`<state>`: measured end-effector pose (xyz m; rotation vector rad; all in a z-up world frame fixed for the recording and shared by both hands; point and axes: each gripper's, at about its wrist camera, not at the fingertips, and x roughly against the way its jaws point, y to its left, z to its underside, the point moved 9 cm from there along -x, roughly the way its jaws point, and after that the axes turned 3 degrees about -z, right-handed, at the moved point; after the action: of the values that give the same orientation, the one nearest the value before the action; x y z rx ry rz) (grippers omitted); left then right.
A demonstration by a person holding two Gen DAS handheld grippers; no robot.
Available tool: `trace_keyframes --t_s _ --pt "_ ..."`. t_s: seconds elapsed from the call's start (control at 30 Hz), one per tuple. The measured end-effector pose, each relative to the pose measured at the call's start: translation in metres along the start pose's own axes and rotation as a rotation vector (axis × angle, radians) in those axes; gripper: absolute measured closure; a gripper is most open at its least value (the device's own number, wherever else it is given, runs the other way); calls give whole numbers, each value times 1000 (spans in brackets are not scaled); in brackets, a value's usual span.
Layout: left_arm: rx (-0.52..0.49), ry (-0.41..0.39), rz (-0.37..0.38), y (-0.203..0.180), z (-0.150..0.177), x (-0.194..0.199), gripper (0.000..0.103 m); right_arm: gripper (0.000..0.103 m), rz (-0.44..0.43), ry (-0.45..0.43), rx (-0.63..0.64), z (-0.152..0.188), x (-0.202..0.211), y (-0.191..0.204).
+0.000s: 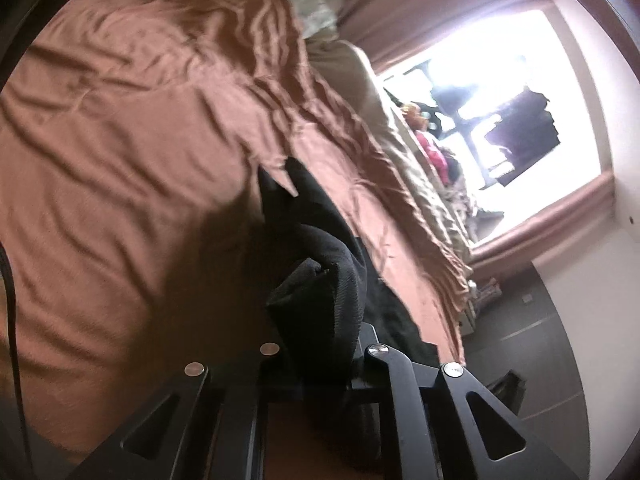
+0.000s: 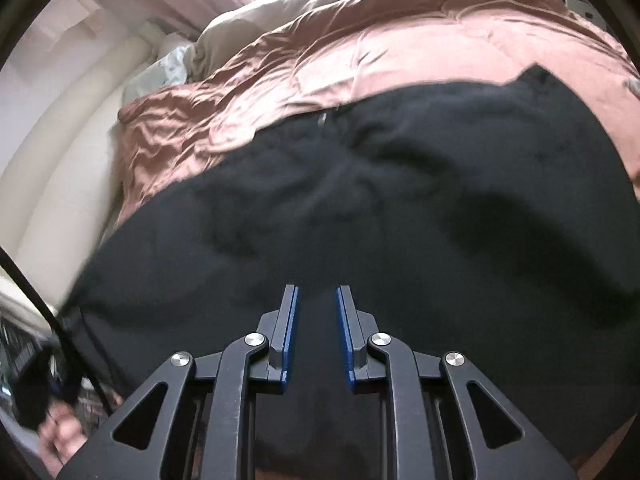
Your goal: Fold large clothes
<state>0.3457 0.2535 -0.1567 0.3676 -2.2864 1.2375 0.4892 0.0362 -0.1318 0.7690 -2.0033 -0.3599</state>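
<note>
Black garment [image 2: 360,208] on pink bedspread [image 2: 360,60]; left tool [image 1: 320,320] gripping it, right tool [image 2: 316,300] parted, empty

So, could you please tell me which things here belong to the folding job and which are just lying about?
Job:
- black garment
- left gripper, clamped on a bunch of it
- right gripper, open above it

Lying about:
- pink bedspread
- beige bedding
- window clutter

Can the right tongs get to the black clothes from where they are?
Probably yes. The right tongs hover just over the black clothes, which lie spread on the pink blanket. Nothing sits between their fingers and the cloth.
</note>
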Motion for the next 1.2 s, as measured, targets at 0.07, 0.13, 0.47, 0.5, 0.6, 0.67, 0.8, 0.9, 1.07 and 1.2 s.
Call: trace_keyframes --t_s 0.07,0.13,0.47,0.5,0.6,0.67,0.8,0.9,1.07,1.2 --pt "-26 -3 14 -14 -2 1 91 87 4 3 17 14 4 0" --pt "-49 -5 27 -27 -2 2 91 87 16 -3 31 21 13 -2" --pt "-142 9 78 -79 7 3 92 87 40 40 35 60 7 -9" --pt "-149 13 86 -85 10 2 92 87 38 48 33 60 4 -10" --pt "-177 21 106 -105 18 0 92 87 42 68 29 63 -3 -12" --pt "-202 27 114 -118 23 -1 93 87 54 72 43 66 -5 -11" --pt "-239 39 128 -138 34 -3 93 87 33 79 20 64 -7 -14" --pt "-249 50 143 -152 42 -6 93 87 22 79 4 64 -5 -13" --pt "-286 61 143 -170 49 -9 93 87 -47 37 -57 62 29 -19" --pt "-311 68 140 -179 53 -11 93 86 -152 -40 -97 56 80 -27"
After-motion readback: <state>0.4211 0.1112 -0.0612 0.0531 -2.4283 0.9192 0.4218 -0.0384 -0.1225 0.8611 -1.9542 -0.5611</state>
